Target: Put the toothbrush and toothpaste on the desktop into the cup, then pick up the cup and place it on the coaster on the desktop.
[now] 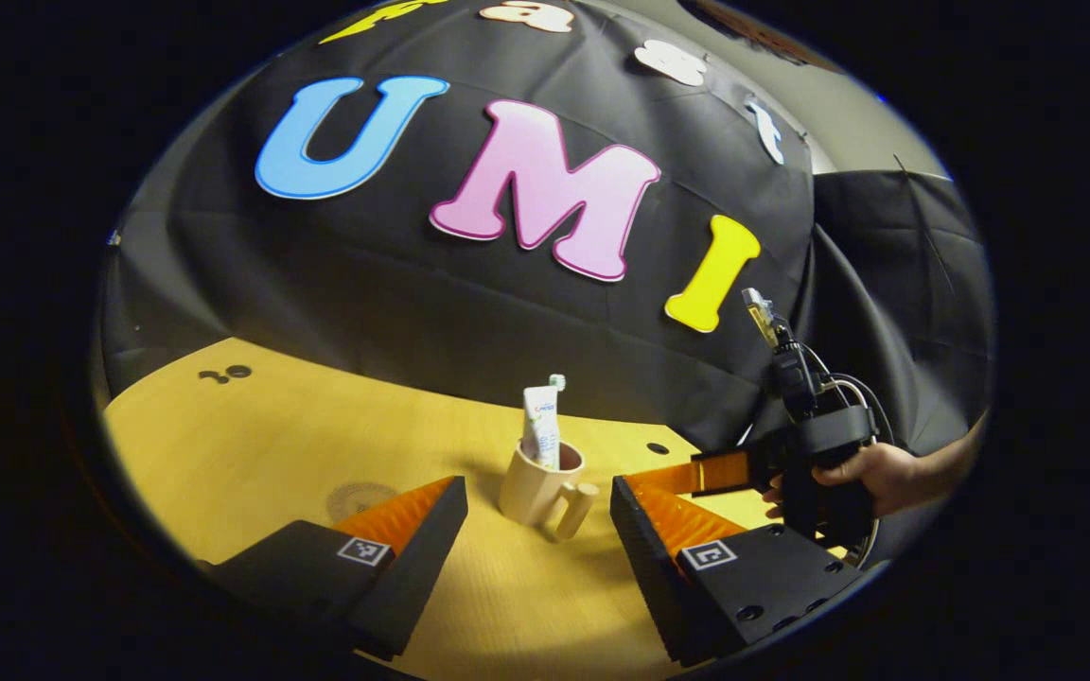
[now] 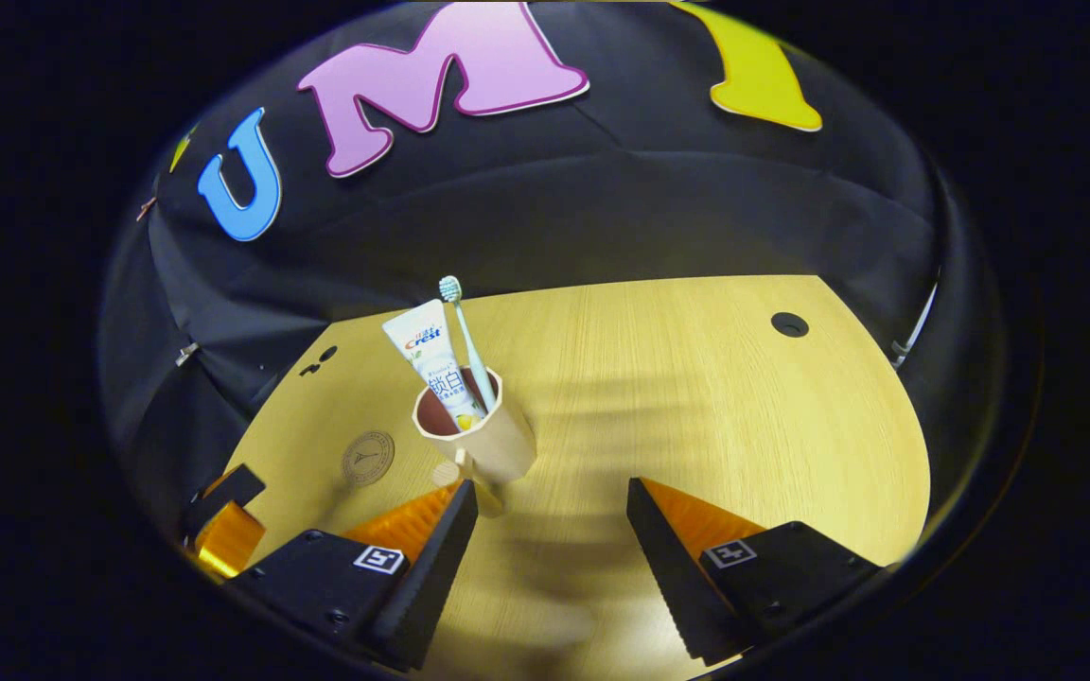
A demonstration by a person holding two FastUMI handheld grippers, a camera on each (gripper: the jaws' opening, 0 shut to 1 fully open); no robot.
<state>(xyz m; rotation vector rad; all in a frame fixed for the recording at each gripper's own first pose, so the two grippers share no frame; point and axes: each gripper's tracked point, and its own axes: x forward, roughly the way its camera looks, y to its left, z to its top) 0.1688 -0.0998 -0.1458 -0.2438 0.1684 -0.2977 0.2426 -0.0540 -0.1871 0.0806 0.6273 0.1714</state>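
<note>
Cup (image 1: 534,489) stands upright on the desk (image 1: 252,454), handle toward the left gripper's camera. Paste (image 1: 541,426) and brush (image 1: 556,382) already stand inside it. Judged from this, loading is done; left to do is lifting the cup onto the coaster (image 2: 368,458), which lies flat just beside it, not touching.

Left gripper (image 1: 538,515): fingers wide apart, empty, cup between and beyond the tips. Right gripper (image 2: 553,515): fingers likewise apart, empty, cup near its left finger.

The left gripper view shows a hand (image 1: 871,473) holding the other gripper beside the cup. The right gripper view shows the coaster's round printed face clearly.
</note>
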